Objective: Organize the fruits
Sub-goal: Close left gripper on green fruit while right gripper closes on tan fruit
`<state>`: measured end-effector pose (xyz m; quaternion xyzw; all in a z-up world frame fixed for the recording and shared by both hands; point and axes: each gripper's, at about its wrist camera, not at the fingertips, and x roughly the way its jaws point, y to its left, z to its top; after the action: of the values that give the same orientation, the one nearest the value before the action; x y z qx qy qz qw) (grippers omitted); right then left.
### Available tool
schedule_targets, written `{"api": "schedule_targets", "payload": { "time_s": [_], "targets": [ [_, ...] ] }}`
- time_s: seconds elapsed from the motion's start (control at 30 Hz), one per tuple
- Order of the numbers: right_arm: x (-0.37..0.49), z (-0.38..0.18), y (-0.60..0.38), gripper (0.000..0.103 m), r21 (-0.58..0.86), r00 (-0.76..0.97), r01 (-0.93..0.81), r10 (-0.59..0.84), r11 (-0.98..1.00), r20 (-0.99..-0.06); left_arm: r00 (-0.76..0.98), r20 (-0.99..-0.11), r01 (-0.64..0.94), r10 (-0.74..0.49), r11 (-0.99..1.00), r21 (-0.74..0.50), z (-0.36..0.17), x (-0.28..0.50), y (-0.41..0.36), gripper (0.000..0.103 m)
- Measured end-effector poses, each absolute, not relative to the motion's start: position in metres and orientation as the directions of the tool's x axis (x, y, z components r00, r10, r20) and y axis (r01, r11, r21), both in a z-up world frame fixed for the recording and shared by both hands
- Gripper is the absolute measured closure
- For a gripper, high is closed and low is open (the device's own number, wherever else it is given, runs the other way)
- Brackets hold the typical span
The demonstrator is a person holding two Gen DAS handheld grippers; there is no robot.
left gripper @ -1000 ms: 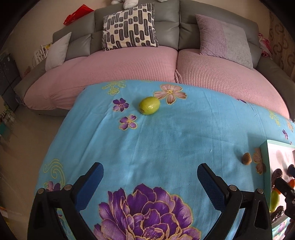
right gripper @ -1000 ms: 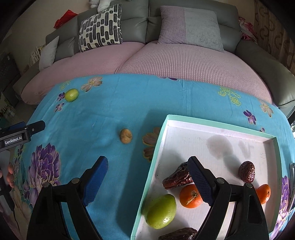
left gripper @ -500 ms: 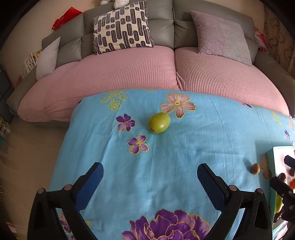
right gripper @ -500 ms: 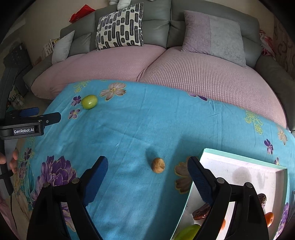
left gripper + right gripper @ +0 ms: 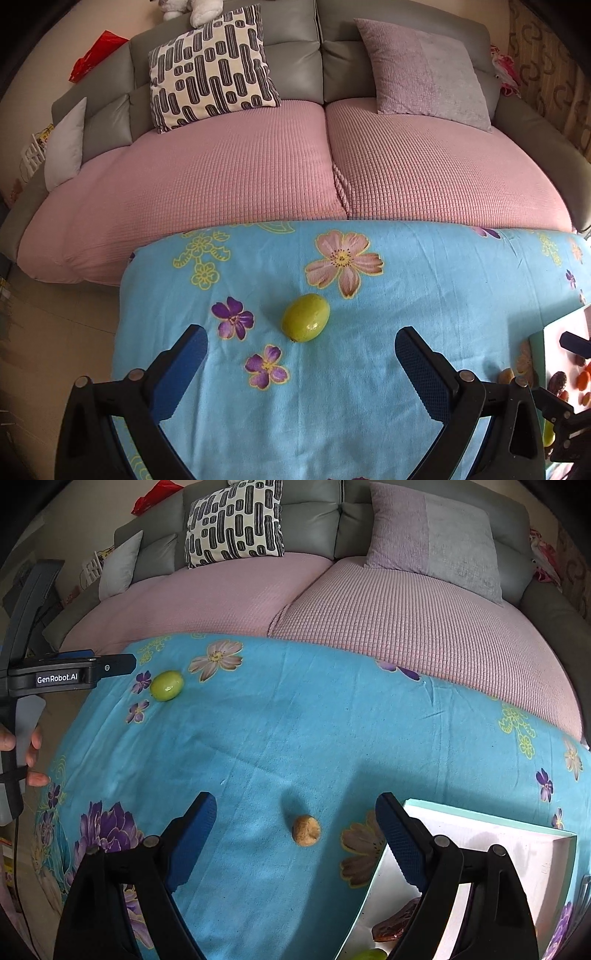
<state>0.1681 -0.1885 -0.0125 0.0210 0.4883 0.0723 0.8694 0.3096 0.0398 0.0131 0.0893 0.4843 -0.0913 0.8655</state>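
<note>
Here, a blue floral cloth is seen spread over the table in front of a sofa with pink seat covers; all places below are given relative to this cloth. The left gripper is held spread wide above the cloth's near-left part, nothing between its blue pads. A green fruit is found lying on the cloth just beyond the gap, near a purple printed flower. The right gripper is likewise held wide apart and empty, over the cloth's near middle. A small tan round fruit is seen resting on the cloth between and slightly beyond its fingers. A white tray with a mint rim is set on the cloth's near-right corner; a dark brown date and the edge of a green fruit are noted inside, partly hidden by the right finger. The same green fruit is seen far left on the cloth in the right wrist view.
</note>
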Motion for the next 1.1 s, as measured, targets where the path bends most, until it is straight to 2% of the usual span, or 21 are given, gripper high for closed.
{"api": "schedule_targets", "payload": {
  "time_s": [0.37, 0.5, 0.57, 0.6, 0.67, 0.7, 0.73, 0.87, 0.9, 1.03, 1.1],
  "targets": [
    [0.179, -0.045, -0.188, 0.015, 0.142, 0.429, -0.076, 0.161, 0.987, -0.889, 0.437, -0.895, 0.170, -0.088, 0.985, -0.014, -0.026, 0.345, 0.039, 0.000],
    [0.180, -0.056, -0.184, 0.016, 0.138, 0.404, -0.087, 0.161, 0.987, -0.901, 0.414, -0.908, 0.145, -0.066, 0.989, -0.005, -0.043, 0.353, 0.039, 0.003],
    [0.180, -0.060, -0.183, 0.023, 0.127, 0.400, -0.090, 0.153, 0.988, -0.904, 0.399, -0.914, 0.126, -0.067, 0.992, -0.018, -0.051, 0.357, 0.042, 0.011],
    [0.181, -0.062, -0.183, 0.030, 0.123, 0.396, -0.089, 0.149, 0.988, -0.906, 0.391, -0.918, 0.121, -0.070, 0.992, -0.024, -0.054, 0.358, 0.042, 0.019],
    [0.182, -0.066, -0.183, 0.041, 0.119, 0.388, -0.086, 0.143, 0.989, -0.911, 0.375, -0.924, 0.124, -0.073, 0.992, -0.028, -0.061, 0.360, 0.042, 0.020],
    [0.182, -0.068, -0.183, 0.048, 0.115, 0.384, -0.085, 0.140, 0.990, -0.913, 0.369, -0.926, 0.128, -0.076, 0.991, -0.030, -0.065, 0.361, 0.042, 0.024],
    [0.182, -0.070, -0.183, 0.053, 0.112, 0.382, -0.083, 0.135, 0.990, -0.914, 0.363, -0.928, 0.132, -0.082, 0.991, -0.036, -0.068, 0.361, 0.042, 0.033],
    [0.182, -0.074, -0.185, 0.061, 0.110, 0.381, -0.078, 0.132, 0.991, -0.915, 0.335, -0.936, 0.133, -0.106, 0.989, -0.064, -0.075, 0.361, 0.040, 0.046],
    [0.182, -0.075, -0.185, 0.065, 0.110, 0.383, -0.079, 0.132, 0.991, -0.914, 0.330, -0.937, 0.136, -0.115, 0.988, -0.074, -0.076, 0.361, 0.039, 0.052],
    [0.180, -0.075, -0.184, 0.079, 0.092, 0.393, -0.077, 0.115, 0.993, -0.912, 0.330, -0.938, 0.149, -0.105, 0.987, -0.058, -0.075, 0.358, 0.037, 0.053],
    [0.180, -0.075, -0.186, 0.079, 0.098, 0.393, -0.076, 0.120, 0.992, -0.912, 0.331, -0.938, 0.150, -0.101, 0.987, -0.053, -0.075, 0.355, 0.036, 0.053]
  ]
}}
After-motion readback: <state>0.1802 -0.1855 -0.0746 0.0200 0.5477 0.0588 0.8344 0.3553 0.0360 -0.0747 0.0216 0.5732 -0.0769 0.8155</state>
